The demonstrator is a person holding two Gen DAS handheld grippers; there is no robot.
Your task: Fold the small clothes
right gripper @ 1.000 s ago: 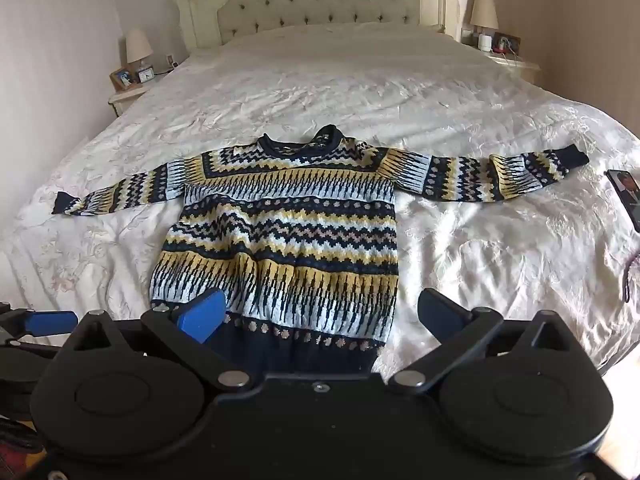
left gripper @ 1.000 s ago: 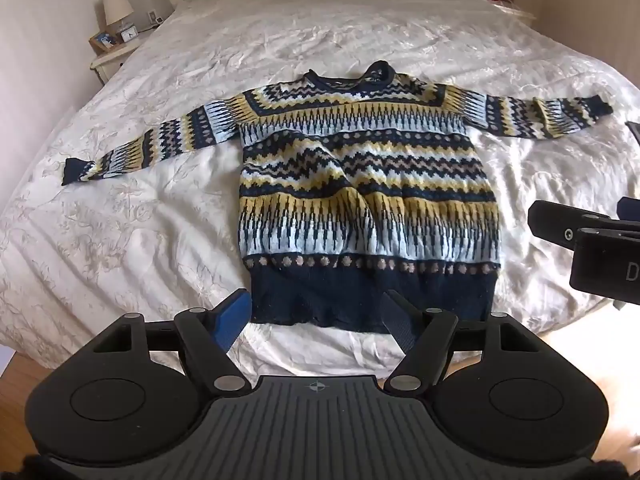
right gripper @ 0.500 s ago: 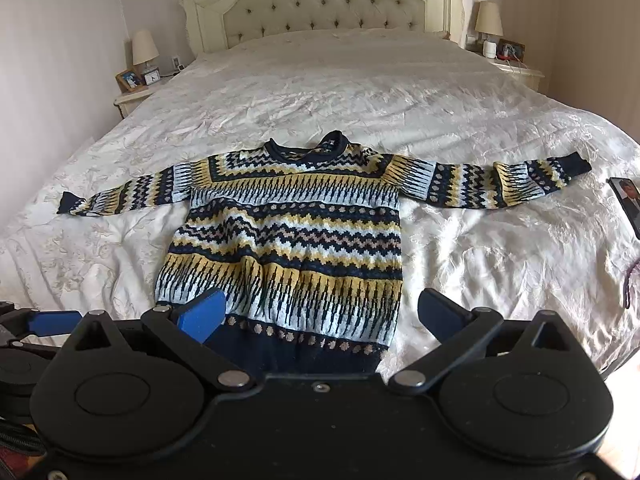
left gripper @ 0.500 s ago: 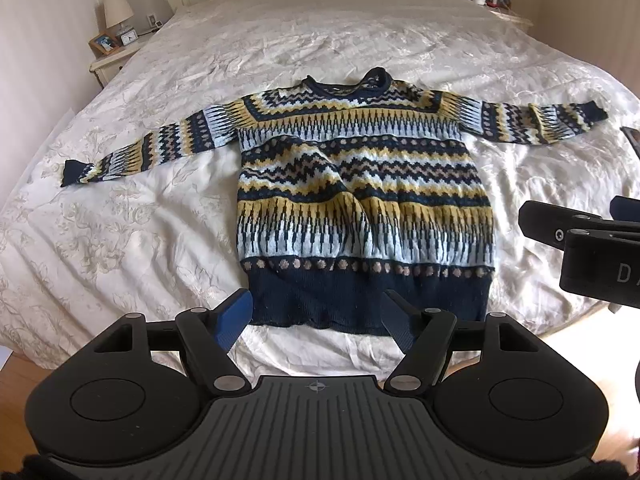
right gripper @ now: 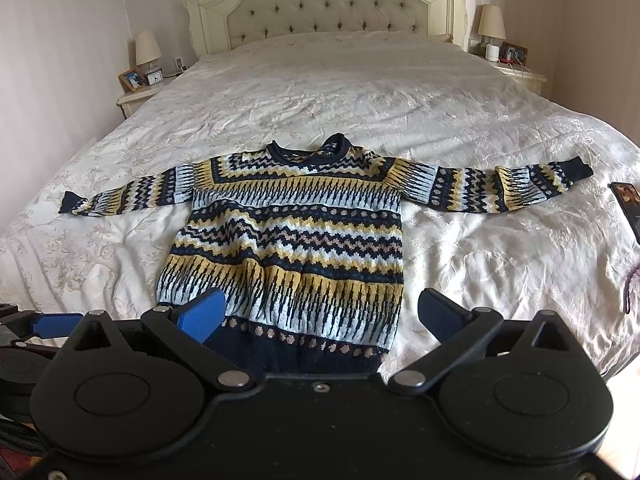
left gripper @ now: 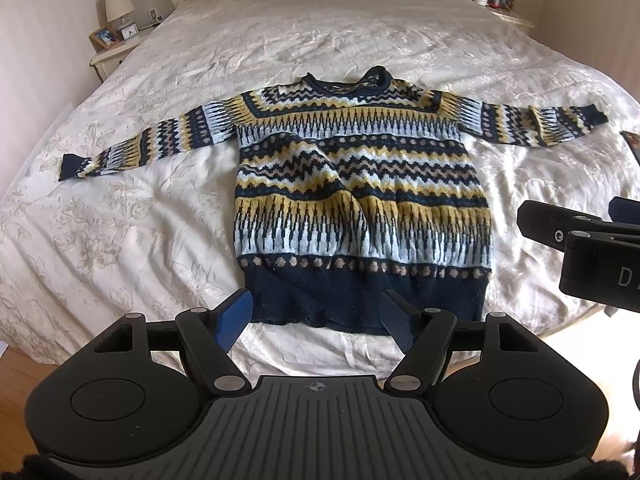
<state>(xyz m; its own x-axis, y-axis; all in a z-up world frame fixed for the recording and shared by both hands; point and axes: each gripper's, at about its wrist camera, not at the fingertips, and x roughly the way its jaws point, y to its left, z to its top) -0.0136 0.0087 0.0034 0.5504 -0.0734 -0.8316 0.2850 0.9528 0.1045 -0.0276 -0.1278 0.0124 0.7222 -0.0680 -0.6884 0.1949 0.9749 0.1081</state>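
Observation:
A patterned knit sweater (left gripper: 360, 200) in navy, yellow and pale blue lies flat on the bed, front up, both sleeves spread out to the sides. It also shows in the right wrist view (right gripper: 292, 248). My left gripper (left gripper: 316, 316) is open and empty, hovering over the sweater's navy hem near the bed's foot edge. My right gripper (right gripper: 320, 316) is open and empty, above the hem as well. The right gripper's side shows in the left wrist view (left gripper: 580, 248), to the right of the sweater.
The bed (right gripper: 360, 92) has a cream floral cover and a tufted headboard (right gripper: 320, 4). Nightstands with lamps stand at the left (right gripper: 144, 80) and the right (right gripper: 508, 60). A dark phone (right gripper: 628, 208) lies on the bed's right edge. Wooden floor shows below the bed's foot.
Both grippers have risen and pulled back slightly, so more of the bed and headboard shows. The sweater has not moved. Both grippers stay open.

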